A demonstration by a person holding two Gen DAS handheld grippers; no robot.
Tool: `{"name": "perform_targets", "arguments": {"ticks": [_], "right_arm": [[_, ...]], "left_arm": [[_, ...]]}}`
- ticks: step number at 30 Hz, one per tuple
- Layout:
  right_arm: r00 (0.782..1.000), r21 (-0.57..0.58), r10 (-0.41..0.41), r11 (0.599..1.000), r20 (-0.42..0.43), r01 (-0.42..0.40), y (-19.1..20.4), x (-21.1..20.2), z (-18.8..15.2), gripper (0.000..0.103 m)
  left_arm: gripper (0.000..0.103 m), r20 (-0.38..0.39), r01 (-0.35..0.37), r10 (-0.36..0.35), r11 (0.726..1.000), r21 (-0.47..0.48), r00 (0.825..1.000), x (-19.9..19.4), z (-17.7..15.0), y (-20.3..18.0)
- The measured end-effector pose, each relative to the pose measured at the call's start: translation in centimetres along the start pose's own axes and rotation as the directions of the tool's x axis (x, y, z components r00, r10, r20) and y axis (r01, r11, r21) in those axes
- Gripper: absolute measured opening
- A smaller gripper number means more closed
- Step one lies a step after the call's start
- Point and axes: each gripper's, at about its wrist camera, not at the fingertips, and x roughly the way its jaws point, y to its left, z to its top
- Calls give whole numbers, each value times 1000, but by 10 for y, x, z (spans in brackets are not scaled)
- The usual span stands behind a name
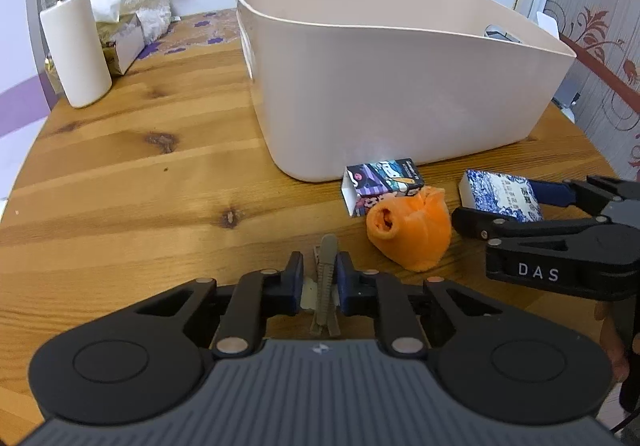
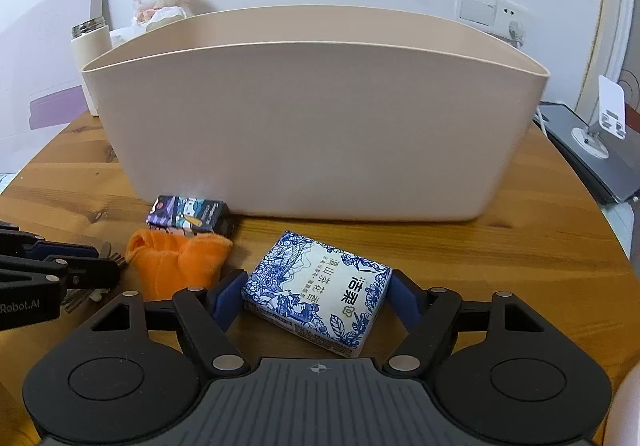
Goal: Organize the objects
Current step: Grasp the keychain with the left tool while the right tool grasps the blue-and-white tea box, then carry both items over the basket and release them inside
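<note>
My left tongs (image 1: 318,278) are pinched shut on a small grey-green clip (image 1: 326,278) low over the tabletop (image 1: 120,173). My right tongs (image 2: 316,290) straddle the blue-white tissue pack (image 2: 316,290), touching both sides. Judging progress: early. One comic-print box (image 1: 382,179) and one orange cloth (image 1: 412,228) lie before the beige bin (image 2: 312,125), which seems to hold one item.

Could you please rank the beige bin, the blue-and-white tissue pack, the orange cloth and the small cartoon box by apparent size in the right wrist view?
1. Beige bin
2. Blue-and-white tissue pack, though it sits nearest the camera
3. Orange cloth
4. Small cartoon box
</note>
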Motion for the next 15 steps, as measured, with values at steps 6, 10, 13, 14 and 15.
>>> {"name": "perform_targets", "arguments": {"ticks": [6, 10, 13, 14, 15], "right_arm": [[999, 3, -9, 1000, 37, 9, -2, -24, 1, 73], [996, -9, -19, 1000, 87, 20, 0, -46, 8, 73], [991, -22, -24, 999, 130, 28, 2, -63, 15, 73], [989, -25, -26, 999, 145, 30, 2, -68, 19, 73], [987, -27, -28, 999, 161, 32, 1, -72, 22, 73]], "left_arm": [[12, 24, 3, -3, 1000, -6, 1000, -15, 0, 2], [11, 49, 12, -11, 1000, -22, 999, -27, 3, 5], [11, 83, 22, -19, 999, -27, 996, -39, 10, 6], [11, 99, 22, -19, 999, -28, 995, -44, 13, 5], [11, 119, 19, -16, 999, -26, 993, -50, 16, 5]]}}
